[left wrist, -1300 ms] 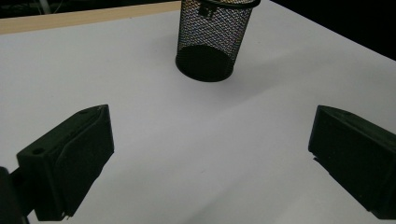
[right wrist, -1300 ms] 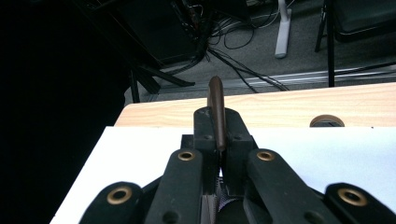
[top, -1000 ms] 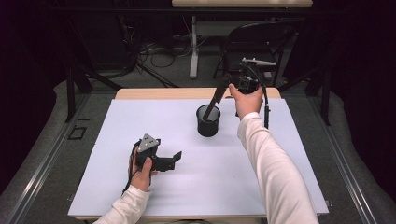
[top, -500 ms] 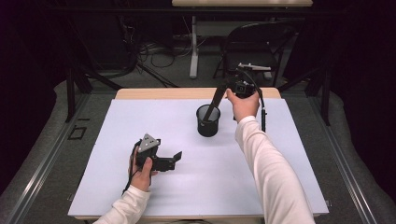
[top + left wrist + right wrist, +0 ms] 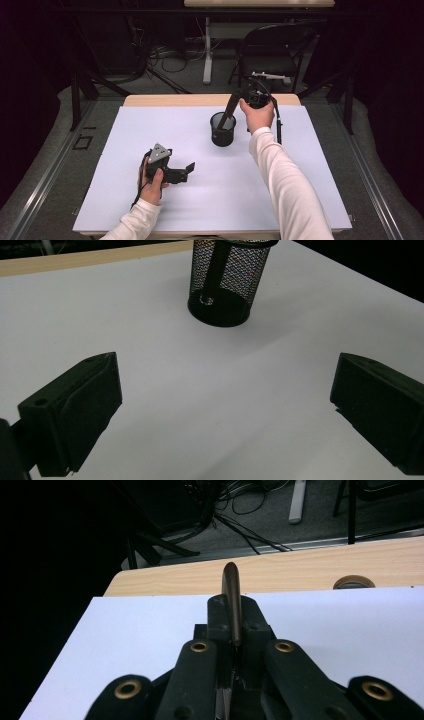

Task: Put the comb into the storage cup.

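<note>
- Right tool (image 5: pixel 235 100) is hanging above the far half of the bench (image 5: pixel 300 200), jaws clamped tight on a dark, thin utensil (image 5: pixel 227 111).
- In the right gripper view, the utensil (image 5: pixel 232 600) is sticking up between the closed jaws, its rounded brown end pointing away from the camera; what kind of utensil it is, I cannot tell.
- The utensil is slanting down and left from the tool, its lower end dipping into the mesh cup (image 5: pixel 222 129). In the left gripper view, a dark shaft is showing through the mesh of the cup (image 5: pixel 227 282), reaching down towards its floor.
- The cup is standing upright on the white sheet, a little beyond the middle, well clear of every edge.
- Left tool (image 5: pixel 172 170) is lying low over the near-left part of the sheet, held in the left hand (image 5: pixel 150 185), jaws spread wide with nothing between them; bare sheet is showing in the gap.
- Left tool and cup are standing well apart, open sheet between them.
- Room: wide bare sheet is lying left, right and in front of the cup; a strip of bare wood is running along the far bench edge, just behind the right hand (image 5: pixel 257 115).
- A folding chair (image 5: pixel 280 50) is standing on the floor beyond the far edge.
</note>
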A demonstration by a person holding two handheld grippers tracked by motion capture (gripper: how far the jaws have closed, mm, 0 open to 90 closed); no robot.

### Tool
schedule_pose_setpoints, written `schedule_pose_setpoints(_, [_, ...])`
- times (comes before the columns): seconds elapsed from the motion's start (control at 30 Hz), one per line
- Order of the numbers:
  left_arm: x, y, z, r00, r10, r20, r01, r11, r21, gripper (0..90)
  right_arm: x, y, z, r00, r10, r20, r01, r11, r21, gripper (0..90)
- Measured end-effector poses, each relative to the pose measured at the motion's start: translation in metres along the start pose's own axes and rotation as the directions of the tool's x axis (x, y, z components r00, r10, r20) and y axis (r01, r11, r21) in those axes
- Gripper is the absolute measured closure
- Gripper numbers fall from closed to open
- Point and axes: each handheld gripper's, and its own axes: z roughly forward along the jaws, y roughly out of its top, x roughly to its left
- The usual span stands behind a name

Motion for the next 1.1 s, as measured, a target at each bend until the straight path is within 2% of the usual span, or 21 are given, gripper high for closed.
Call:
schedule_pose_setpoints(0.17, [0.000,0.000,0.000,1.0000,0.001,0.001,-0.001,1.0000,0.001,0.3,-0.001,-0.002,0.002,1.0000,-0.002,-0.001,0.002,1.000,0.000,86.9])
schedule_pose_setpoints(1.1, [0.000,0.000,0.001,1.0000,-0.001,0.001,0.001,1.0000,0.003,0.3,-0.014,-0.005,0.003,0.9977,0.061,-0.029,-0.061,0.998,0.009,86.9])
